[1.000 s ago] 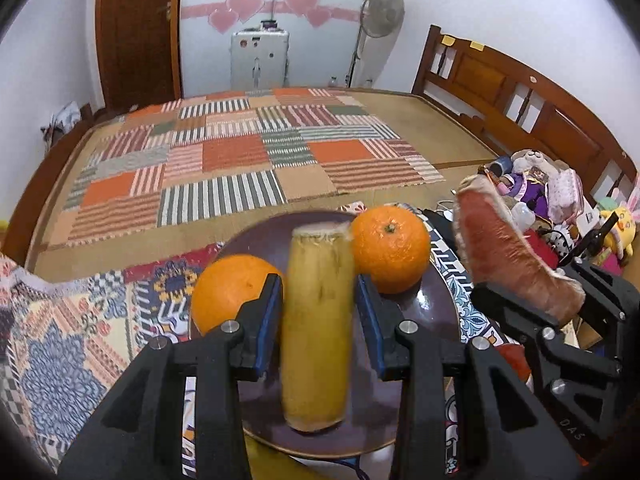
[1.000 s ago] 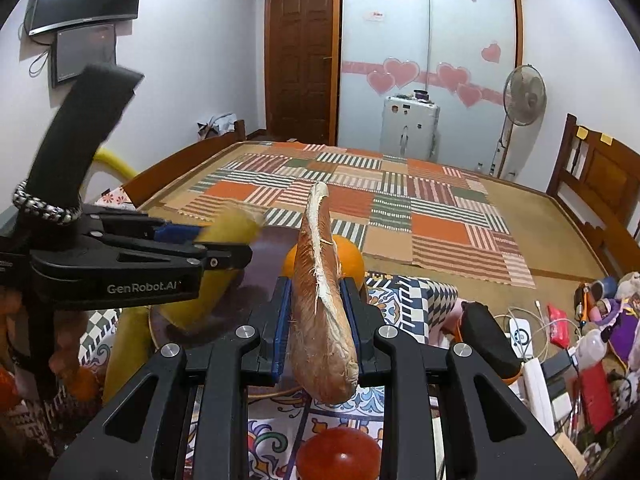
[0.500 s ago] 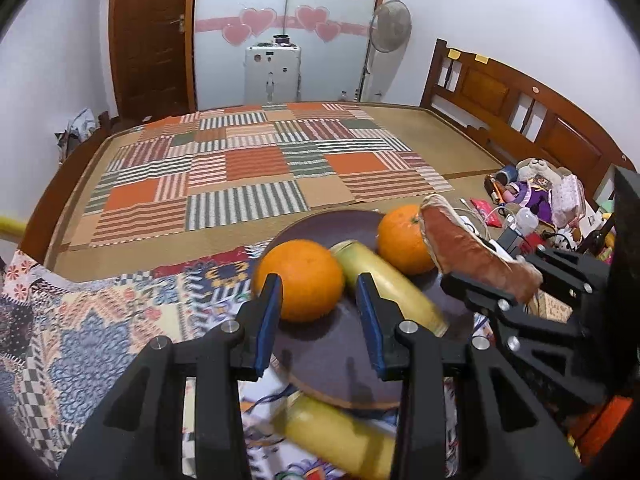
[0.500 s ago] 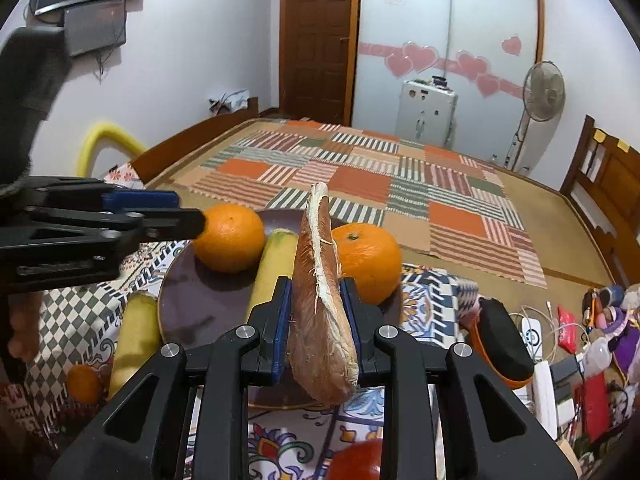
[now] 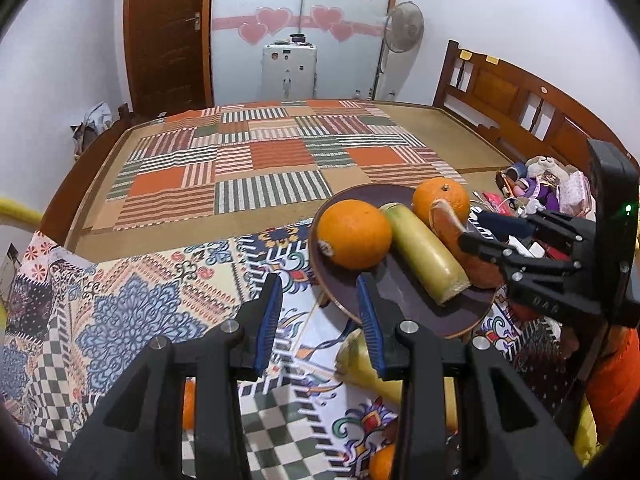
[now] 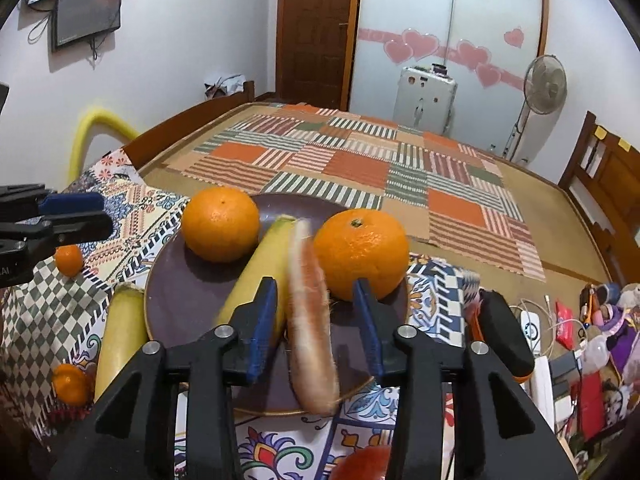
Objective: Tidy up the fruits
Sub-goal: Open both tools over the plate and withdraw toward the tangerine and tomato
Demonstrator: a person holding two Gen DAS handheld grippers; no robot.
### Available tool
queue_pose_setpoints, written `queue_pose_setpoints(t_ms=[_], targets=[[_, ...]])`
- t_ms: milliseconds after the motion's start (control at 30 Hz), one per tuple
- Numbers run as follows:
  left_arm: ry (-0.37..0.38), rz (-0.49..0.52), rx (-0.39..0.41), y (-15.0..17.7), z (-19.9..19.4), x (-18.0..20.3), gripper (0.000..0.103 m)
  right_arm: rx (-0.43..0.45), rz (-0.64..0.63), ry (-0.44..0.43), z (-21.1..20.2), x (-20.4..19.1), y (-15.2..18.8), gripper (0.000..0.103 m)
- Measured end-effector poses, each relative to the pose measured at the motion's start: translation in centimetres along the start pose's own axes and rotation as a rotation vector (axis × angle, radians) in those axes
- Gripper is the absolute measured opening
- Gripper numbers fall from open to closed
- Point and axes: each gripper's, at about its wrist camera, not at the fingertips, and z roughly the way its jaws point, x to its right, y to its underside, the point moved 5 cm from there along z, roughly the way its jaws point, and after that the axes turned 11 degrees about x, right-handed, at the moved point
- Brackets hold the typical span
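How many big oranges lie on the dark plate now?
2. One big orange sits at the plate's far left; the other big orange sits at its right, beside the pinkish wedge. None seems hidden.

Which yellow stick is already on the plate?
The yellow stick lying diagonally between the two big oranges is on the plate; the other yellow stick lies on the cloth left of it.

Plate (image 6: pixel 168 300) crowded: oranges (image 6: pixel 221 224) flank centre; near-left rim seems, through blur, free.
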Motion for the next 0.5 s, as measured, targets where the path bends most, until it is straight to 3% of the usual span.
queue_pose_setpoints(t_ms=[200,500], targets=[[-0.035,-0.004,0.028,0.3,-2.0,-1.4,0.049,0.049,0.02,0.006,-1.9,0.1,-0.5,0.036],[-0.117,-0.022,0.032,1.9,-4.8,-5.2,0.057,0.123,0.015,0.051,-5.2,0.1,0.1,0.043]])
